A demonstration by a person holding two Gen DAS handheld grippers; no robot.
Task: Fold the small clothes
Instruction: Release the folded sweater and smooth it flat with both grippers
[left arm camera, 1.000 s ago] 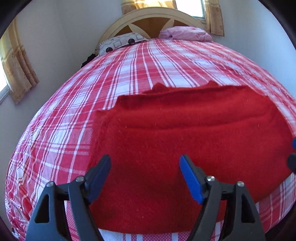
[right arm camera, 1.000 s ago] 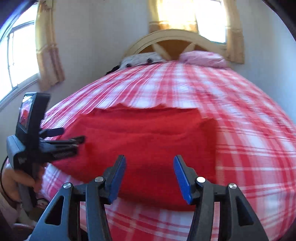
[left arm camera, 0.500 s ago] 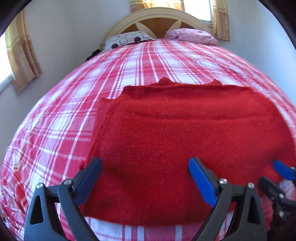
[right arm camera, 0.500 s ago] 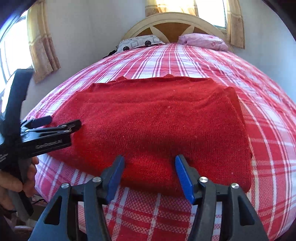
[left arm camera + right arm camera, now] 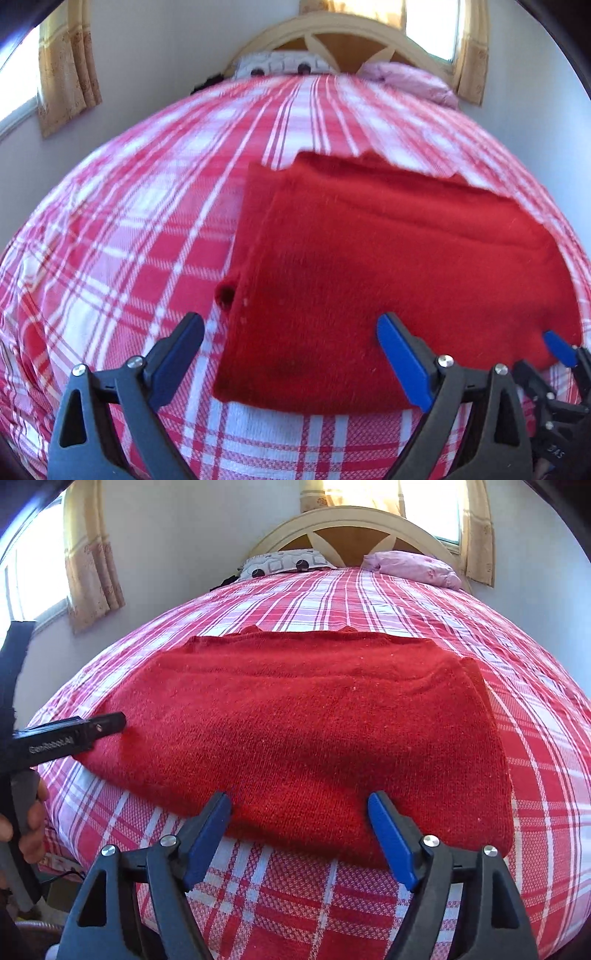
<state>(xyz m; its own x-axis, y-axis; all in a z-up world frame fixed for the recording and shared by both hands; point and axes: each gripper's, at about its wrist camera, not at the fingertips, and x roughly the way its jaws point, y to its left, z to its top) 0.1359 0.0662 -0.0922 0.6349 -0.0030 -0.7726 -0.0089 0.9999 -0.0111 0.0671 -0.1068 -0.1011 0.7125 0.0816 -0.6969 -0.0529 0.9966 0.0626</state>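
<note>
Item: red knitted sweater, folded into a rough rectangle, lying flat on the red-and-white plaid bedspread near the foot of the bed.

Left gripper: jaws spread wide, holding nothing. It sits at the sweater's near left corner; the blue-padded right finger is over the near edge of the knit, the left finger over bare bedspread. A small rolled opening in the knit lies just beyond the left finger.

Right gripper: jaws spread wide, holding nothing. It straddles the near edge of the sweater, toward its right half. Whether either gripper's pads touch the fabric cannot be told.

Further items: patterned grey pillow and pink pillow at the arched headboard; curtains at the windows. No containers in view.
</note>
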